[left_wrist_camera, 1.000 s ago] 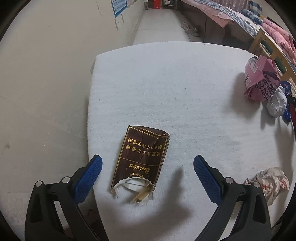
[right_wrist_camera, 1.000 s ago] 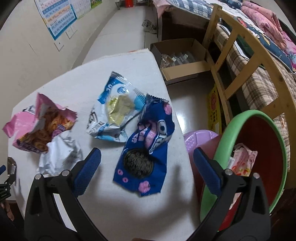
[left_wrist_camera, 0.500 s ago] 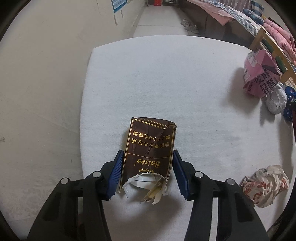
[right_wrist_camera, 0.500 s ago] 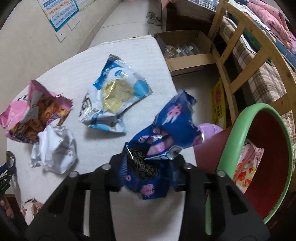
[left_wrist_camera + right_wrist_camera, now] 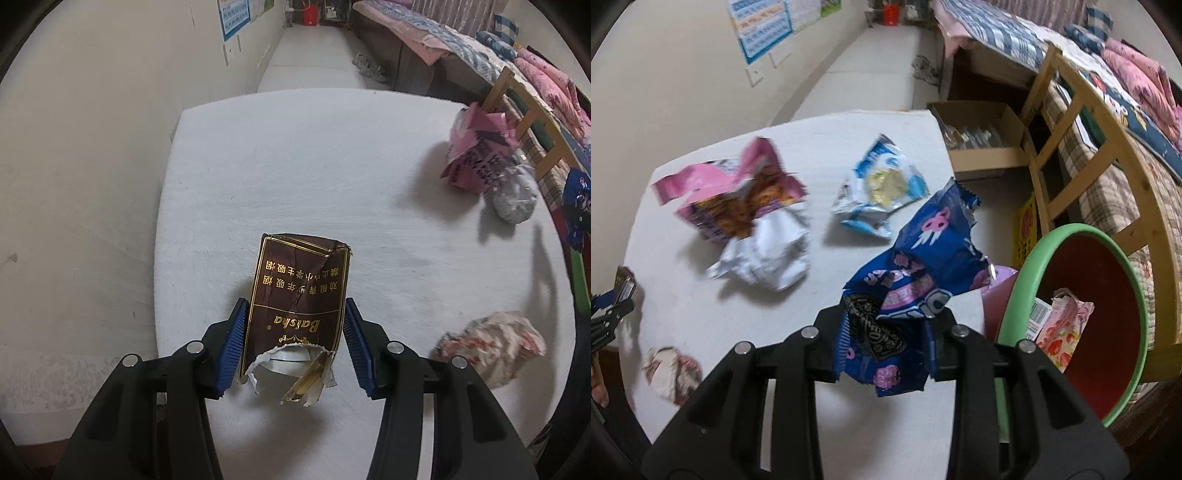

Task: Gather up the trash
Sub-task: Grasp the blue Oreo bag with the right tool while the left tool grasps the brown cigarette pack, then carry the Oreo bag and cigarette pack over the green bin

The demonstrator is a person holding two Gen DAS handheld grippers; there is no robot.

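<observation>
Left gripper [image 5: 293,343] jaws clamped on torn brown cigarette pack [image 5: 295,306] w/ bare white bench [image 5: 295,166] ahead. Right gripper [image 5: 886,332] jaws pinch crumpled blue cookie wrapper [image 5: 908,288] at bench edge, beside green-rimmed red bin [image 5: 1071,236].

The far and middle stretch of the white worktop [image 5: 295,166] lies bare, giving open passage along the wall side. Along its right part the way is cluttered by a pink bag [image 5: 738,199], a crumpled white wrapper [image 5: 764,254] touching it, a light-blue packet [image 5: 882,188] and a crumpled red-and-white paper [image 5: 491,343]. Off the right edge stands the green-rimmed bin [image 5: 1027,280], its mouth open, with a wooden bed frame [image 5: 1082,122] close behind and a cardboard box [image 5: 982,147] on the floor.
</observation>
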